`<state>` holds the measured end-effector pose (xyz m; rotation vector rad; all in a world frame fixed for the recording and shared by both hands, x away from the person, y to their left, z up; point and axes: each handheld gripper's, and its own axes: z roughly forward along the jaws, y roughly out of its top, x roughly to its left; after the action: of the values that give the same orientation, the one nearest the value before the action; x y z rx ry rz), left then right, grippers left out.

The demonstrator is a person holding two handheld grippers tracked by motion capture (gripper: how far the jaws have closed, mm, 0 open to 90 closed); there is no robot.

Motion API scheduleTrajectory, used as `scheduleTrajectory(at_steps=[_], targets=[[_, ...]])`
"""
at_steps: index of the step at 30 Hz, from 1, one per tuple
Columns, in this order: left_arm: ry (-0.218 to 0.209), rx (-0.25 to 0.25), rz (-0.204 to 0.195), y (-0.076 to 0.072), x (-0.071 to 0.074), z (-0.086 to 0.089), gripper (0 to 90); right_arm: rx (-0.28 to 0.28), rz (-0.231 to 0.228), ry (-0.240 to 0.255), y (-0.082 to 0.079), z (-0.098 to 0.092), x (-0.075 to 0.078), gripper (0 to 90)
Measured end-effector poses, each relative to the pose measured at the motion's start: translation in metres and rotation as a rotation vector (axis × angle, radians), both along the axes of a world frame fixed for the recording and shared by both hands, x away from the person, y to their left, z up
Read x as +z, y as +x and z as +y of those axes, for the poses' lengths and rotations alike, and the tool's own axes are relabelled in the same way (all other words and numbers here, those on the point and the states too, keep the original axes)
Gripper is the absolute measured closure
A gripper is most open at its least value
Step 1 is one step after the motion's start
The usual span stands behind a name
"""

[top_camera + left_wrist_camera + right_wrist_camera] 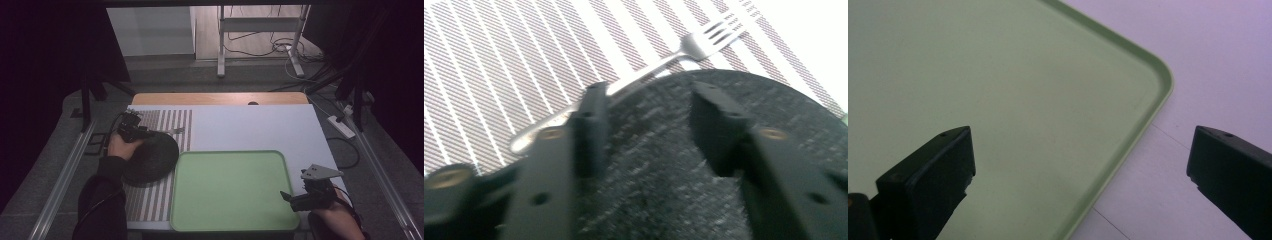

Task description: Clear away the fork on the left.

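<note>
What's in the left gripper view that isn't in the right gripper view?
The left gripper view has a silver fork lying on a striped placemat, touching the edge of a round black plate. The left gripper hangs over that plate. The right gripper view has a green tray instead, with its rounded corner between the wide-apart jaws of the right gripper. Both have two black jaws coming up from the bottom and some white table.

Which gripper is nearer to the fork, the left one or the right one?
Left. The left gripper is over the dark plate just beside the fork; the right gripper is far across the green tray.
</note>
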<state>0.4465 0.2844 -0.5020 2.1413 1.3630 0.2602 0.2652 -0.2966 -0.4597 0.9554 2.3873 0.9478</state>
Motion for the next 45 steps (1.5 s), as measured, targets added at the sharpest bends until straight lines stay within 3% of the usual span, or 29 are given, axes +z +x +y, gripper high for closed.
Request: scheduleTrajectory(at_steps=[4, 5, 10, 14, 19, 23, 26, 28, 36, 45], targets=[[0.023, 0.002, 0.001, 0.006, 0.0, 0.004, 86.0, -0.001, 0.001, 0.001, 0.0, 0.0, 0.0, 0.0], [0.038, 0.019, 0.01, 0.011, 0.0, 0.008, 88.6, -0.001, 0.001, 0.001, 0.0, 0.0, 0.0, 0.0], [0.07, 0.067, 0.031, 0.025, -0.003, 0.018, 88.7, 0.0, 0.001, 0.001, 0.0, 0.0, 0.0, 0.0], [0.072, 0.107, 0.039, 0.033, -0.007, 0.024, 88.7, 0.002, 0.0, 0.003, 0.0, 0.0, 0.0, 0.0], [0.117, 0.162, 0.085, 0.048, -0.024, 0.028, 88.7, 0.004, 0.001, 0.003, 0.0, -0.001, 0.0, 0.0], [0.09, 0.182, 0.085, 0.049, -0.025, 0.032, 88.7, 0.002, 0.003, 0.004, 0.0, -0.001, 0.0, 0.0], [0.093, 0.173, 0.106, 0.047, -0.024, 0.034, 88.7, 0.002, 0.001, 0.008, 0.0, -0.001, 0.0, 0.0], [0.073, 0.145, 0.146, 0.043, -0.023, 0.037, 88.8, 0.002, 0.001, 0.008, -0.001, -0.001, 0.0, 0.0], [0.086, 0.053, 0.222, 0.035, -0.018, 0.039, 88.7, 0.007, 0.0, -0.002, -0.001, 0.0, 0.0, 0.0], [0.076, 0.044, 0.223, 0.034, -0.018, 0.042, 88.6, 0.007, 0.0, -0.003, -0.001, 0.0, 0.0, 0.0]])
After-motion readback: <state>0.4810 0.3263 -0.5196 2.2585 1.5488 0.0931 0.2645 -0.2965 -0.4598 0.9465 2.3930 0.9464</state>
